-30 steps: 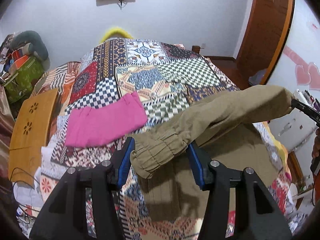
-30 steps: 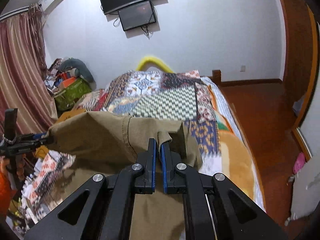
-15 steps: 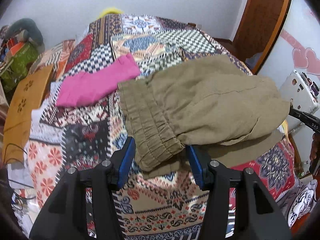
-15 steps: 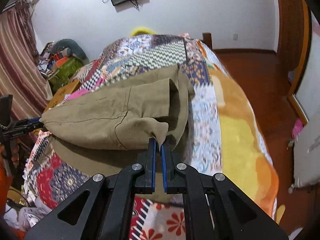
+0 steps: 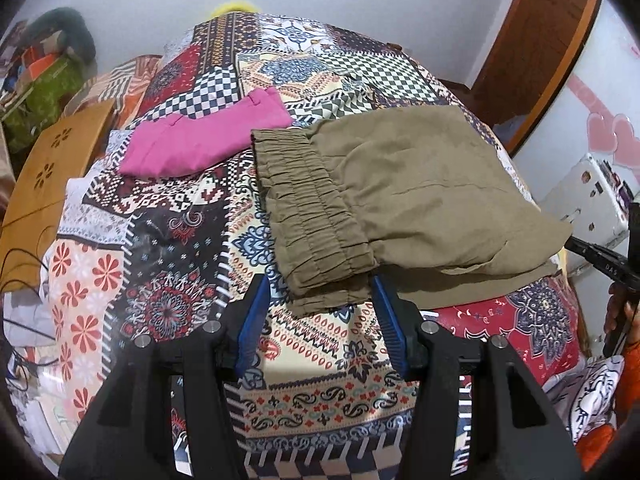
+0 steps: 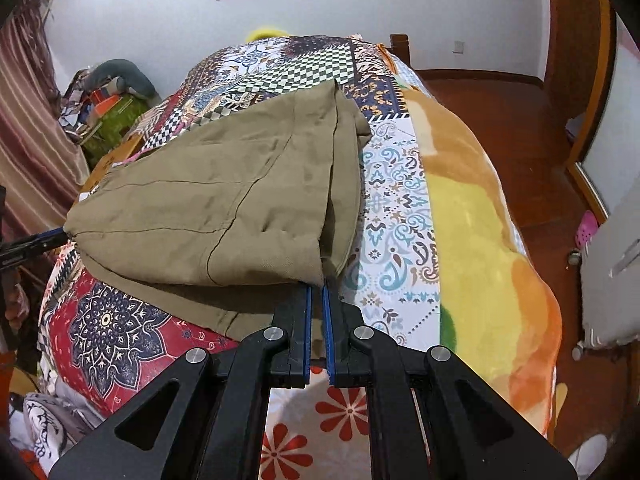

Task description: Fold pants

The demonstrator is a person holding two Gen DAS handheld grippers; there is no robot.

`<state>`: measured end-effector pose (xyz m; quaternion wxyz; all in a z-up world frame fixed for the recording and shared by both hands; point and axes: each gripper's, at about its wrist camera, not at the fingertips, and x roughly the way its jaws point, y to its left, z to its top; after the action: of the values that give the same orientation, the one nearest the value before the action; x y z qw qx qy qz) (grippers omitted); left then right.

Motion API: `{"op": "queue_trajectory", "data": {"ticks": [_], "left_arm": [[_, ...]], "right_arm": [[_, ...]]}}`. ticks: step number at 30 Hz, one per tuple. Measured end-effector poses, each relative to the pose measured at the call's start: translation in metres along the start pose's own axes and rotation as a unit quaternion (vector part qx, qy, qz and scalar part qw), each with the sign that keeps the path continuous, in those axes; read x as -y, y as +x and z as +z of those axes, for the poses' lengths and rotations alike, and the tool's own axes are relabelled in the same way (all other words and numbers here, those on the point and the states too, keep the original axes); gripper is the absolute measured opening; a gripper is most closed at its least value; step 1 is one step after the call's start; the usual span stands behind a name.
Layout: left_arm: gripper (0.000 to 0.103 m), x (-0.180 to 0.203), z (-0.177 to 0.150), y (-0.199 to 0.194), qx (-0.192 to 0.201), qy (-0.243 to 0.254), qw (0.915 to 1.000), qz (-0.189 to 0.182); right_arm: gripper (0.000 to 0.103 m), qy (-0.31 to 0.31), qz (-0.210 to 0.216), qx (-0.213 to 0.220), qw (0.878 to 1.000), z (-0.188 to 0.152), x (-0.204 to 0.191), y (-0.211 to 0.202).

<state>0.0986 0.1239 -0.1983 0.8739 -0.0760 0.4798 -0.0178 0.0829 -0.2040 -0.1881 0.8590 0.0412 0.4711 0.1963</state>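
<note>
The olive pants [image 5: 404, 196] lie folded over on the patchwork bedspread [image 5: 172, 240], toward the bed's near edge. Their gathered elastic cuffs [image 5: 316, 220] face the left wrist camera, stacked one layer on another, and the broad upper layer runs off to the right, where it narrows to a pulled corner. In the right wrist view the same pants [image 6: 224, 204] spread from the bed's near edge back toward its middle. Their upper layer is drawn into a taut point at the left, and a lower layer shows beneath along the near side.

The left tongs [image 5: 320, 312] stand apart, their blue pads on either side of the cuff end. The right-hand pad lies against the cloth, while the left-hand pad shows a gap, so they are not clamped. The right tongs [image 6: 316, 292] are pressed together on the near corner of the upper layer. Cloth is pinched between the blue pads there.

Just beyond the cuffs, a folded pink garment [image 5: 208, 140] lies on the bedspread and touches the pants' far left corner. A wooden board [image 5: 56, 164] with flower cut-outs leans at the bed's left edge. On the right side of the bed an orange and yellow blanket [image 6: 480, 216] covers the edge, beside a wooden floor [image 6: 520, 128].
</note>
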Motion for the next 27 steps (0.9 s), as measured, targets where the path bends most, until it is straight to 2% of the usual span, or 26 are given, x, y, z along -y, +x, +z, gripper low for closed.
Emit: {"op": "queue_trajectory", "data": {"ticks": [3,5,7,10,14,17,20,23,25,27], "left_arm": [[0.066,-0.004,0.003,-0.006,0.011,-0.012,0.9998,0.007],[0.068,-0.007,0.009,-0.01,0.021,-0.025,0.9994,0.007],[0.07,-0.009,0.014,-0.01,0.023,-0.037,0.999,0.006],[0.077,-0.009,0.02,-0.004,0.019,-0.048,0.9986,0.003],[0.077,-0.001,0.02,0.014,-0.003,-0.047,0.9989,0.0],[0.077,0.002,0.016,0.027,-0.02,-0.049,0.9985,-0.01],[0.077,0.002,0.011,0.034,-0.026,-0.058,0.9978,-0.016],[0.077,0.003,0.007,0.037,-0.021,-0.061,0.9978,-0.014],[0.074,0.005,0.007,0.037,-0.014,-0.054,0.9984,-0.011],[0.064,0.011,0.007,0.036,-0.009,-0.04,0.9991,-0.011]], "right_arm": [[0.006,0.002,-0.006,0.007,1.0,0.003,0.002,-0.01],[0.011,0.007,-0.011,0.013,1.0,0.006,0.004,-0.015],[0.027,0.015,-0.012,0.022,1.0,0.009,0.006,-0.018],[0.037,0.027,-0.004,0.037,0.999,0.015,0.007,-0.023],[0.04,0.025,0.001,0.021,0.999,0.019,0.002,-0.01],[0.041,0.022,0.007,-0.01,1.0,0.015,-0.003,0.007],[0.041,0.023,0.01,-0.041,0.999,0.007,-0.007,0.024],[0.041,0.019,0.008,-0.055,0.998,0.001,-0.009,0.032],[0.041,0.017,0.011,-0.058,0.998,0.001,-0.009,0.034],[0.041,0.015,0.015,-0.061,0.998,0.0,-0.008,0.035]]}}
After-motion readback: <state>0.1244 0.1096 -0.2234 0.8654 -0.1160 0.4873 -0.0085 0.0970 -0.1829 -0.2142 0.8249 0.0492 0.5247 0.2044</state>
